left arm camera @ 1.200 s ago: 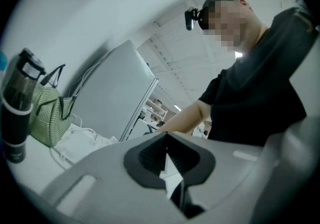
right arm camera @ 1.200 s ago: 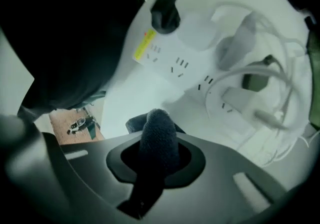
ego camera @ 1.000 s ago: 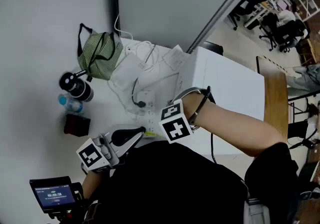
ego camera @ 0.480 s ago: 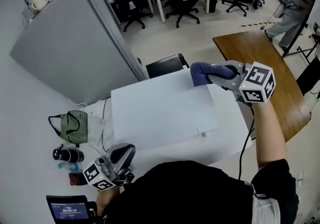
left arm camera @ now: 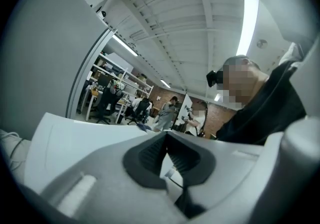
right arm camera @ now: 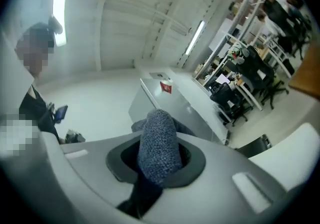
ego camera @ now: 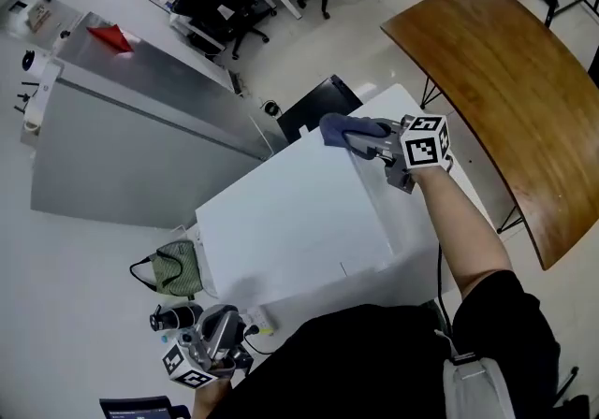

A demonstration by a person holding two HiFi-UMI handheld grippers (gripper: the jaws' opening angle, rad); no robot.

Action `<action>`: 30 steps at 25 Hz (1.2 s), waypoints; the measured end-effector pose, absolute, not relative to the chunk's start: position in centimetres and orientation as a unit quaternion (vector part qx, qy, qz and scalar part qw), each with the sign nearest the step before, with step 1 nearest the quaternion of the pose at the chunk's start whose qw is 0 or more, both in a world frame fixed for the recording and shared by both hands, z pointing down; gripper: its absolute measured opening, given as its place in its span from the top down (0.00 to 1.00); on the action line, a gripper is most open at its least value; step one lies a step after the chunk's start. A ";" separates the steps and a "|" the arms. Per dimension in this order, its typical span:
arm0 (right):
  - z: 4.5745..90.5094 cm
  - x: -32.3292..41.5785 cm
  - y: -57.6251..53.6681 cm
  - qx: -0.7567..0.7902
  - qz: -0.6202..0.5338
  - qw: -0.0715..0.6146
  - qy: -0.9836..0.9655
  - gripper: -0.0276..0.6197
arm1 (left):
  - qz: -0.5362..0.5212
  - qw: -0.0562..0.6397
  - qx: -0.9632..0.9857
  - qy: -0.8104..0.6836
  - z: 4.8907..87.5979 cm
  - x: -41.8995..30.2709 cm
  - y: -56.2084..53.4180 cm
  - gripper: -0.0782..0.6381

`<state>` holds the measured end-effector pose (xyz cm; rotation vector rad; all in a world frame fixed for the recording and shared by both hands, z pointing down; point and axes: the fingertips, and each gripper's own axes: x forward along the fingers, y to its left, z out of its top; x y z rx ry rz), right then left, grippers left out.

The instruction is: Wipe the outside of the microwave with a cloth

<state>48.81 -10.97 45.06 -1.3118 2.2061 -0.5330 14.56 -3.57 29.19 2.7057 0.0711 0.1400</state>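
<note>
left gripper [left arm camera: 167, 137]: jaws together, empty | white microwave [left arm camera: 70, 135] just beyond | person's dark shirt [left arm camera: 272, 110] at right

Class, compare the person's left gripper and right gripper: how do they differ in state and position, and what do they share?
The right gripper has its fingers shut on a blue cloth; the left gripper has its fingers shut on nothing. The right gripper reaches to the far edge of the white microwave; the left gripper sits low, near the person's body, off the microwave. Both carry a cube with square markers.
</note>
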 end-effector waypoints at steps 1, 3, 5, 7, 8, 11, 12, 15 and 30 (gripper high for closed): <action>45.4 49.0 -11.3 -0.471 -0.201 0.284 0.811 0.87 | 0.055 0.218 0.974 0.020 29.2 15.1 -3.7 0.89; 46.8 49.5 -12.1 -0.453 -0.217 0.310 0.807 0.87 | 0.066 0.216 0.974 0.016 29.6 15.3 -4.1 0.89; 49.4 49.7 -13.0 -0.448 -0.243 0.295 0.808 0.88 | 0.078 0.214 0.974 0.014 30.0 15.6 -4.3 0.89; 53.3 49.8 -13.9 -0.456 -0.274 0.241 0.812 0.88 | 0.086 0.222 0.971 0.010 29.8 16.9 -4.2 0.89; 55.6 49.9 -14.3 -0.464 -0.291 0.201 0.812 0.88 | 0.088 0.224 0.970 0.008 29.7 17.3 -4.2 0.89; 62.5 49.7 -15.0 -0.485 -0.341 0.075 0.802 0.88 | 0.087 0.218 0.972 0.007 29.8 17.2 -4.9 0.89; 64.3 49.7 -15.2 -0.489 -0.354 0.041 0.796 0.88 | 0.086 0.217 0.972 0.007 29.7 17.5 -5.0 0.89; 67.7 49.8 -15.8 -0.499 -0.372 -0.051 0.781 0.88 | 0.090 0.219 0.972 0.011 30.2 18.1 -5.0 0.89; 44.7 48.6 -9.0 -0.423 -0.207 0.184 0.863 0.88 | 0.077 0.210 0.974 0.036 30.5 19.3 -3.2 0.89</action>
